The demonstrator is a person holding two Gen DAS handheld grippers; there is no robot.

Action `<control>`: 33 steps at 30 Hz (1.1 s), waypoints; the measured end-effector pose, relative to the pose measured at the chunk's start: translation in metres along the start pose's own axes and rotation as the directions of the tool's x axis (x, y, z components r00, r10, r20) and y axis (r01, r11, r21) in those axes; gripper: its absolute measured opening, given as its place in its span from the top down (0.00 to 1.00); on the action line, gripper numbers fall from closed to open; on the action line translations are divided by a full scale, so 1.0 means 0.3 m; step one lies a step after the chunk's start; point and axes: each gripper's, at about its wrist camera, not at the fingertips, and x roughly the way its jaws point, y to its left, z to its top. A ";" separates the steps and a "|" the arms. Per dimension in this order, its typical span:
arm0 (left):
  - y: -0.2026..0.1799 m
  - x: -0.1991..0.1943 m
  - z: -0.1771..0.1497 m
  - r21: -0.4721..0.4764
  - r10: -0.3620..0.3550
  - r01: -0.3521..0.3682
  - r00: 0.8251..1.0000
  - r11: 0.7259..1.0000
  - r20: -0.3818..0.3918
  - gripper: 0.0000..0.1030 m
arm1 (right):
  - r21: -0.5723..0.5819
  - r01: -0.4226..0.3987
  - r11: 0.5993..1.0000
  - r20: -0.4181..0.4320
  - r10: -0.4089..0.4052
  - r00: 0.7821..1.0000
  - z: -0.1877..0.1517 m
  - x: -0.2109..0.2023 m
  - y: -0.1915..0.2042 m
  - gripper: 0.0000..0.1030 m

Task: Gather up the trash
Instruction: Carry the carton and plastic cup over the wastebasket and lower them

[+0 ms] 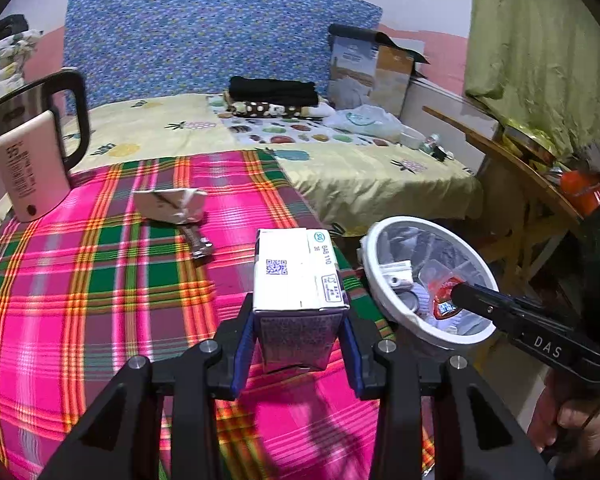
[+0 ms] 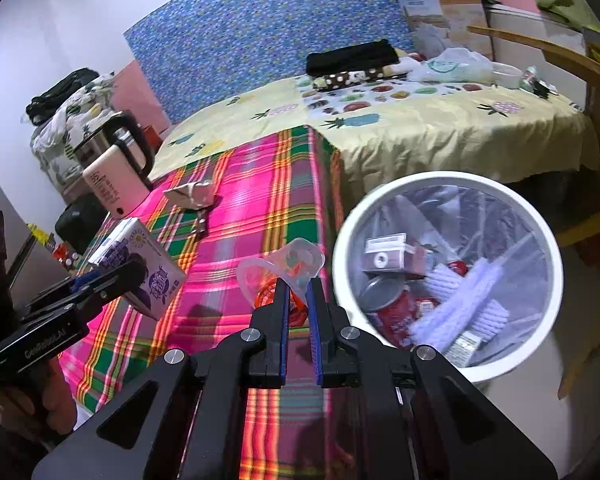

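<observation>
Now left gripper (image 1: 300, 344) pinching carton (image 1: 298, 276), right gripper (image 2: 298, 300) pinching cup (image 2: 284, 266); bin (image 2: 552, 240) just right: carry fully over rim before letting go.

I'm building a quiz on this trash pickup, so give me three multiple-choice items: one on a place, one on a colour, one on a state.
1. Where is the trash bin?
A. on the bed
B. on the floor beside the plaid-covered table
C. under the kettle

2. What colour is the bin's rim?
A. white
B. green
C. black

3. What does the left gripper hold?
A. nothing
B. a spoon
C. a small carton

Answers:
1 B, the bin stands off the table's edge, lower down.
2 A, the rim shows white in both views.
3 C, the fingers clamp the carton's sides.
</observation>
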 end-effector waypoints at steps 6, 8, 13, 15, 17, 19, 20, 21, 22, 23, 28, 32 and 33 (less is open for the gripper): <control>-0.066 0.025 0.017 0.031 -0.031 0.031 0.999 0.999 -0.006 0.62 | 0.028 0.024 0.999 0.017 -0.025 1.000 -0.003 -0.026 -0.042 0.91; -0.083 0.033 0.022 0.039 -0.041 0.041 0.999 0.998 -0.009 0.62 | 0.038 0.033 0.999 0.022 -0.033 0.999 -0.003 -0.032 -0.056 0.91; -0.132 0.058 0.025 0.058 -0.062 0.063 0.998 0.996 -0.025 0.62 | 0.062 0.050 0.997 0.031 -0.052 0.998 -0.009 -0.051 -0.096 0.91; -0.154 0.071 0.028 0.066 -0.071 0.073 0.997 0.995 -0.031 0.62 | 0.072 0.055 0.996 0.034 -0.058 0.998 -0.010 -0.056 -0.115 0.91; -0.171 0.082 0.031 0.073 -0.078 0.081 0.996 0.994 -0.037 0.62 | 0.082 0.062 0.995 0.035 -0.065 0.997 -0.011 -0.060 -0.132 0.91; -0.187 0.095 0.034 0.078 -0.086 0.089 0.995 0.993 -0.043 0.62 | 0.089 0.067 0.994 0.036 -0.070 0.997 -0.013 -0.062 -0.145 0.91; -0.192 0.103 0.037 0.080 -0.091 0.095 0.995 0.992 -0.046 0.62 | 0.094 0.072 0.993 0.035 -0.075 0.997 -0.013 -0.062 -0.152 0.91; -0.198 0.112 0.039 0.082 -0.096 0.100 0.994 0.992 -0.051 0.62 | 0.097 0.070 0.993 0.033 -0.073 0.997 -0.013 -0.061 -0.158 0.91; -0.204 0.120 0.039 0.082 -0.100 0.104 0.994 0.991 -0.055 0.62 | 0.103 0.074 0.992 0.033 -0.078 0.996 -0.014 -0.061 -0.167 0.91; -0.209 0.129 0.040 0.083 -0.105 0.110 0.993 0.990 -0.060 0.62 | 0.106 0.077 0.991 0.032 -0.081 0.996 -0.015 -0.061 -0.176 0.91; -0.241 0.181 0.041 0.088 -0.129 0.137 0.987 0.987 -0.093 0.62 | 0.133 0.097 0.986 0.026 -0.102 0.994 -0.019 -0.060 -0.228 0.91; -0.274 0.215 0.048 0.096 -0.148 0.159 0.983 0.983 -0.110 0.62 | 0.148 0.117 0.982 0.014 -0.120 0.993 -0.022 -0.056 -0.262 0.91; -0.283 0.223 0.050 0.100 -0.154 0.166 0.982 0.981 -0.113 0.62 | 0.151 0.122 0.981 0.010 -0.125 0.992 -0.021 -0.054 -0.270 0.91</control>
